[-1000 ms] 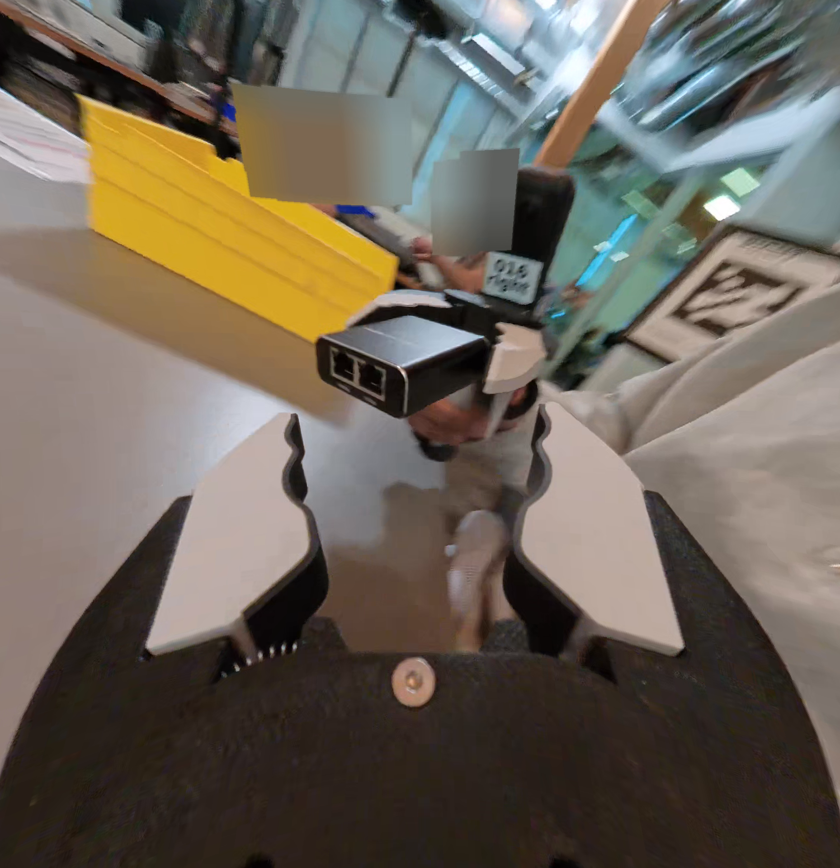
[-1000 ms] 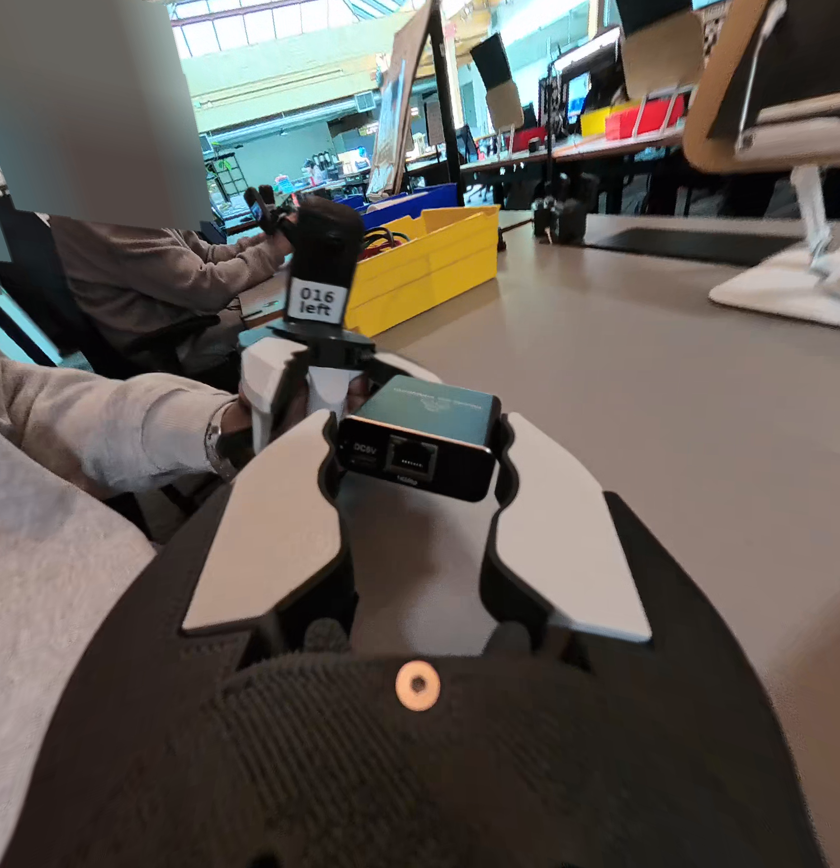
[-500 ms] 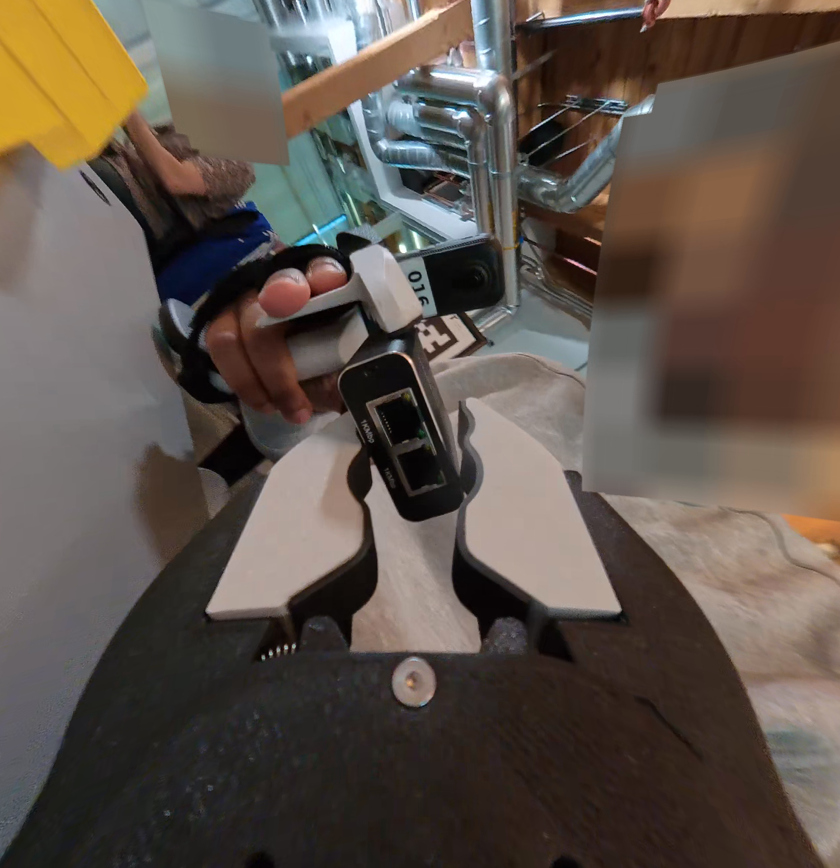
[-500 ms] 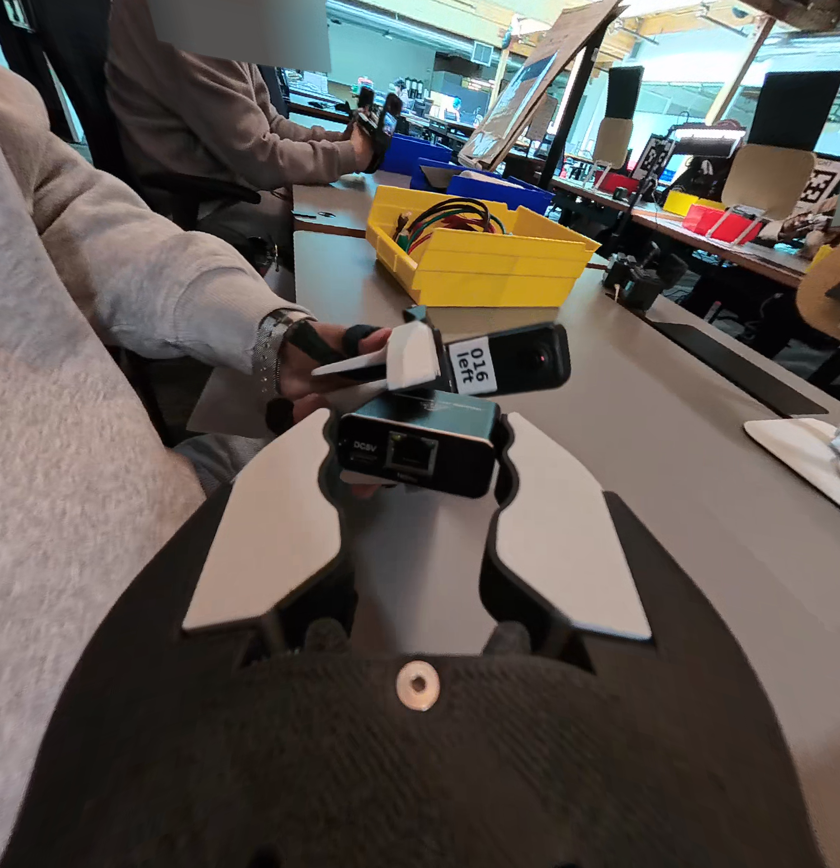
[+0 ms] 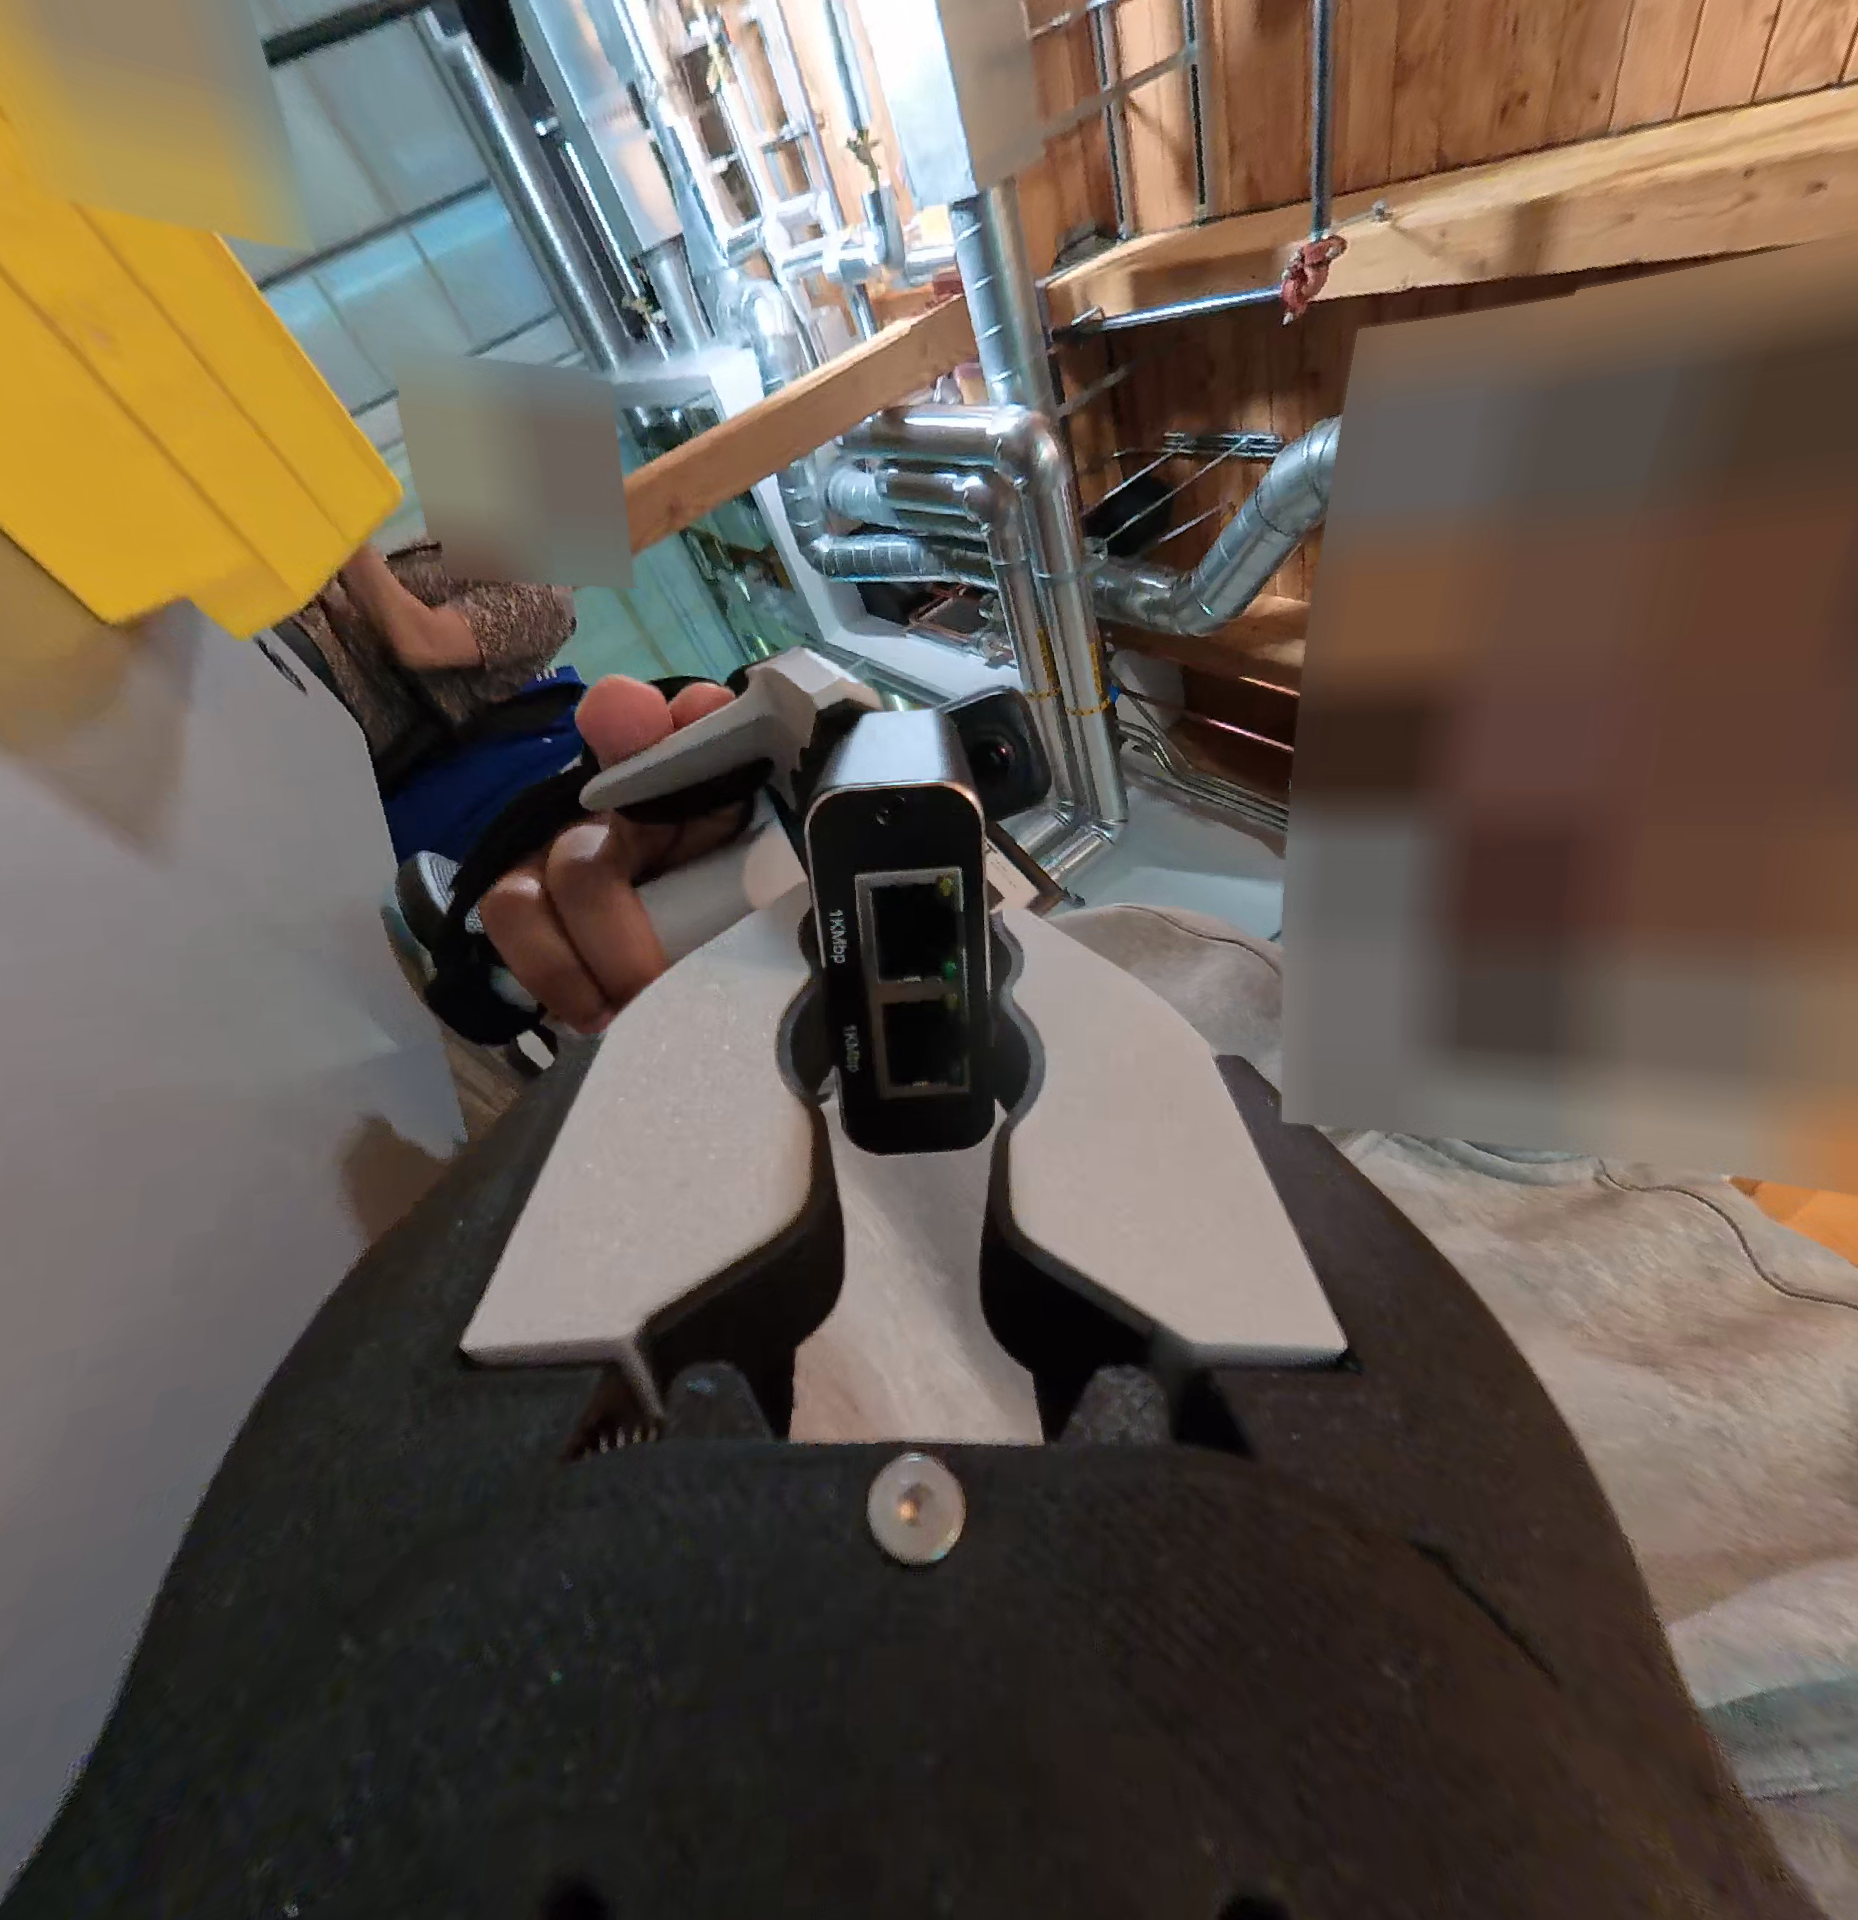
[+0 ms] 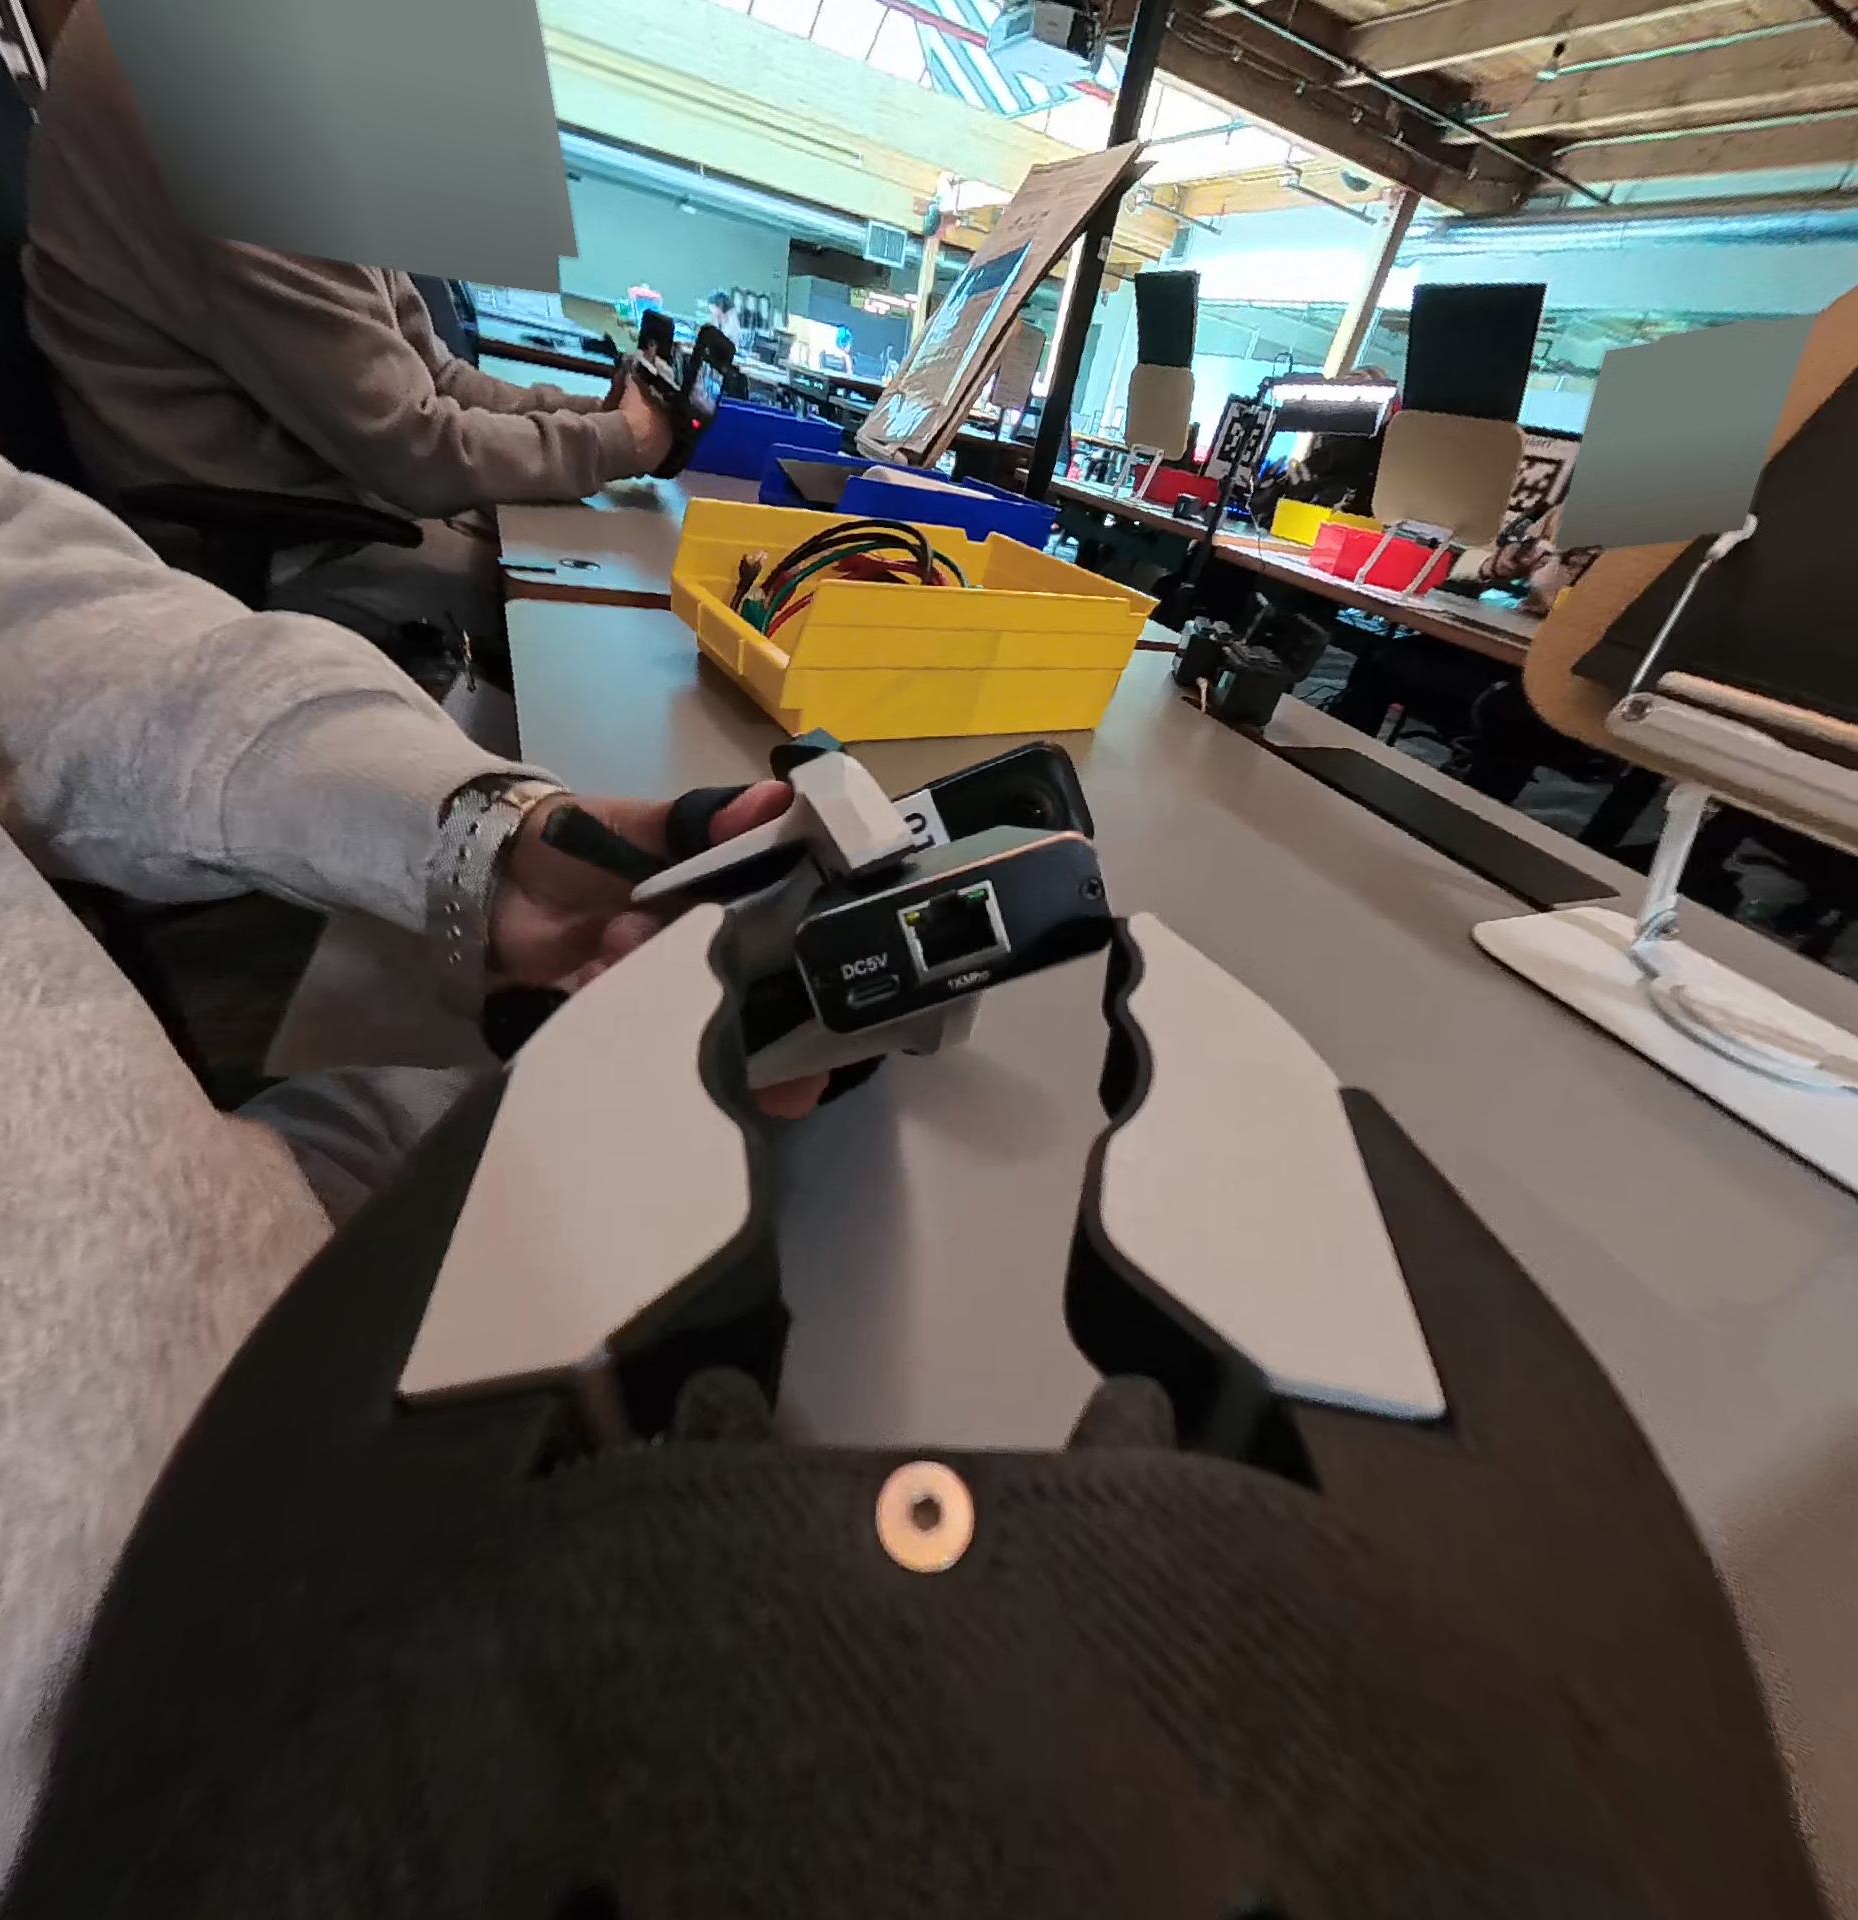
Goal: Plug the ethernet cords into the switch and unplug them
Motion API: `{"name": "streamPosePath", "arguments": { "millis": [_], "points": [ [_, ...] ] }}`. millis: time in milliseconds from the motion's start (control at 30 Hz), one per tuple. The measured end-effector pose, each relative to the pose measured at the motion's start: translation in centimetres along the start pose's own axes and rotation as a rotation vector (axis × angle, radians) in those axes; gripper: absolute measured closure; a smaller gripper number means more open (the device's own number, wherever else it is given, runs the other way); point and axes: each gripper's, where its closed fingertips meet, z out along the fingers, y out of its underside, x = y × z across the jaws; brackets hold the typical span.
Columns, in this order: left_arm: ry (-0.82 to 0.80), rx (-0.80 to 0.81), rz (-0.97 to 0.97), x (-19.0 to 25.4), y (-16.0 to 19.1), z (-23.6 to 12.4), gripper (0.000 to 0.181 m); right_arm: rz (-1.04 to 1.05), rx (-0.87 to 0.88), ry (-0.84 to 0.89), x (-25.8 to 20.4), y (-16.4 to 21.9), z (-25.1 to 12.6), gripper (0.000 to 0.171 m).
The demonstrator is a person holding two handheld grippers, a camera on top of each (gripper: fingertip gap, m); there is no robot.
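Left gripper (image 5: pixel 909 1023): clenched on the switch (image 5: pixel 909 971); both fingers press its long sides, the two-port face toward my left camera.
Right gripper (image 6: pixel 914 1013): released; its fingers stand apart on either side of the switch, with a gap at the right finger. Contact at the left finger cannot be told.
Switch position: held in the air above the near edge of the table (image 6: pixel 1372 935), at the meeting point of the two tools. The single-port face looks at my right camera.
Ethernet cords (image 6: pixel 852 566): lying in the yellow bin (image 6: pixel 904 665) farther back on the table, well apart from the switch. None is plugged in.
Step, as I judge it: handover of the switch from right to left; plugging not yet begun.
Risk 1: my left grip sits at one end of the switch only. Pushing a cord in could pivot or slide the body between the fingers.
Risk 2: the left fingers flank the two-port face and may obstruct a plug entering there.
Risk 3: drawing my right gripper back carelessly could knock the switch askew.
Change from half a second ago: my right gripper then clamped the switch; now it is spread. The left fingers, then merely closing beside it, now hold it.
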Motion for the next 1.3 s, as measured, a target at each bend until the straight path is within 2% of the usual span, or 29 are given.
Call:
{"name": "streamPosePath", "arguments": {
  "millis": [233,533,1067,1300],
  "points": [
    [-0.016,0.03,0.103,0.1,-0.4,-0.1,0.156,0.202,0.023,-0.026,0.9,-0.2,-0.5,0.116],
    [-0.011,0.047,0.102,0.1,-0.7,-0.2,0.156,0.336,0.076,-0.061,1.4,-0.8,-1.1,0.146],
    [-0.015,-0.002,0.114,0.0,0.2,0.4,0.156,0.39,0.057,-0.049,1.9,-0.2,-1.0,0.146],
    [-0.137,-0.065,0.236,-0.5,0.2,0.0,0.156,0.528,0.007,-0.09,2.0,1.1,-0.7,0.142]
  ]
}}
